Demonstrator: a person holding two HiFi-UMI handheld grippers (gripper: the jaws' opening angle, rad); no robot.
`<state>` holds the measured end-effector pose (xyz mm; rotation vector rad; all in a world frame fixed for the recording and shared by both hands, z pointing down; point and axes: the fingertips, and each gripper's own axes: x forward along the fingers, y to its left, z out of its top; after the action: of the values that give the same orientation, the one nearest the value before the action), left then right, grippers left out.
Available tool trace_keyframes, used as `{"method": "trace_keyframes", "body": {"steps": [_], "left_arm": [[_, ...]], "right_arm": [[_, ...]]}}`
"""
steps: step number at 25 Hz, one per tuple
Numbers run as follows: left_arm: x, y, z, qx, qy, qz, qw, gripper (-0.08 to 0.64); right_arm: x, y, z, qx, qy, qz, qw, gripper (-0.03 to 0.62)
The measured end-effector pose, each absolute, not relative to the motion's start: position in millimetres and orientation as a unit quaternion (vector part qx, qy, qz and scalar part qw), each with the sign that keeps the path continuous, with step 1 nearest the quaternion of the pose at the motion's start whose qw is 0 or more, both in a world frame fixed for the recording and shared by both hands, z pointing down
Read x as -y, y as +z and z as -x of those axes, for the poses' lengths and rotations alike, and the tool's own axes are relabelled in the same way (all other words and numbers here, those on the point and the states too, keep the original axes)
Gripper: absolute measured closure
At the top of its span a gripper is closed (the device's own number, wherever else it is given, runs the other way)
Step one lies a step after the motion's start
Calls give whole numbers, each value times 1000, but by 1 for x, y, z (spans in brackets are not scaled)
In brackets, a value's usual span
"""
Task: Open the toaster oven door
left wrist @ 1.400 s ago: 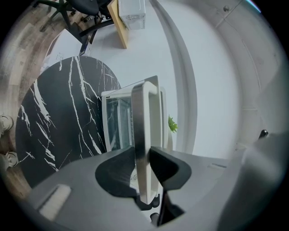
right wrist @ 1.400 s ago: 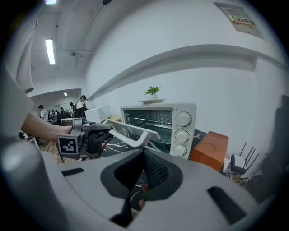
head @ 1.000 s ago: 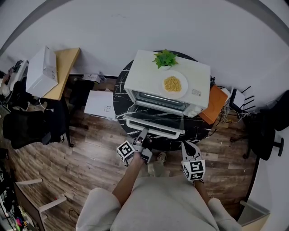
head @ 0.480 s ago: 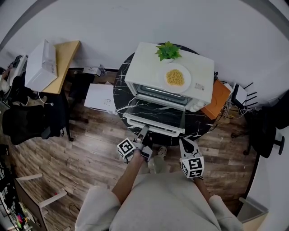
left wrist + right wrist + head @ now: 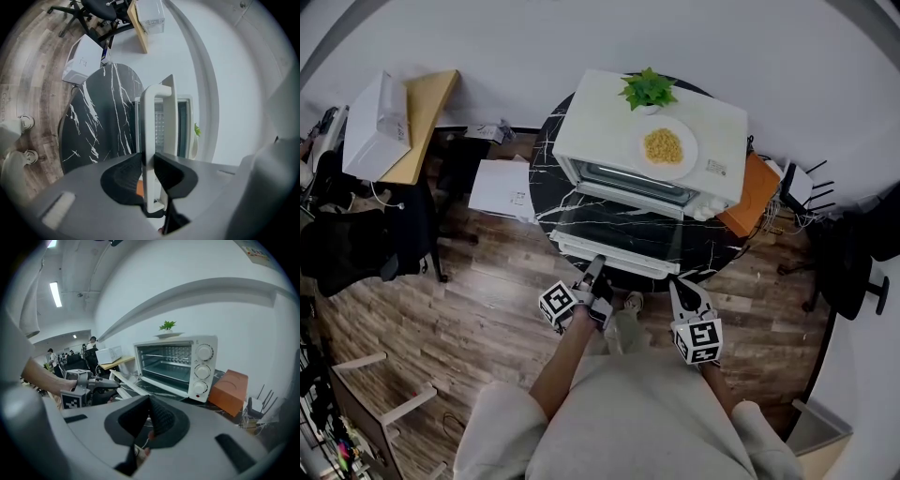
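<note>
Head view: toaster oven stands on the round black marble table, its door hanging open toward the person. White plate on the oven roof holds yellow food, with a potted plant beside it. Oven cavity holds a wire rack. Left gripper jaws are closing, pads pressing the door handle between them. Right gripper has its jaws together and empty.

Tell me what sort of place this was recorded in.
Probably an office or lab workspace, not a kitchen: black office chair, wooden desk, and the toaster oven sitting on a round black table.
</note>
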<state>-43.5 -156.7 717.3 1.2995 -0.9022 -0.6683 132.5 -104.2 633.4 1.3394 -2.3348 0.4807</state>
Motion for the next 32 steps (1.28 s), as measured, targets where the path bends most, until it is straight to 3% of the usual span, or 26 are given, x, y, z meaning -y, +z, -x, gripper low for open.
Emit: {"method": "trace_keyframes", "body": {"steps": [32], "left_arm": [[138,787,47,430,-255,-524,689,486]], "right_arm": [[100,657,-130,832,201,-468,220,580]]}}
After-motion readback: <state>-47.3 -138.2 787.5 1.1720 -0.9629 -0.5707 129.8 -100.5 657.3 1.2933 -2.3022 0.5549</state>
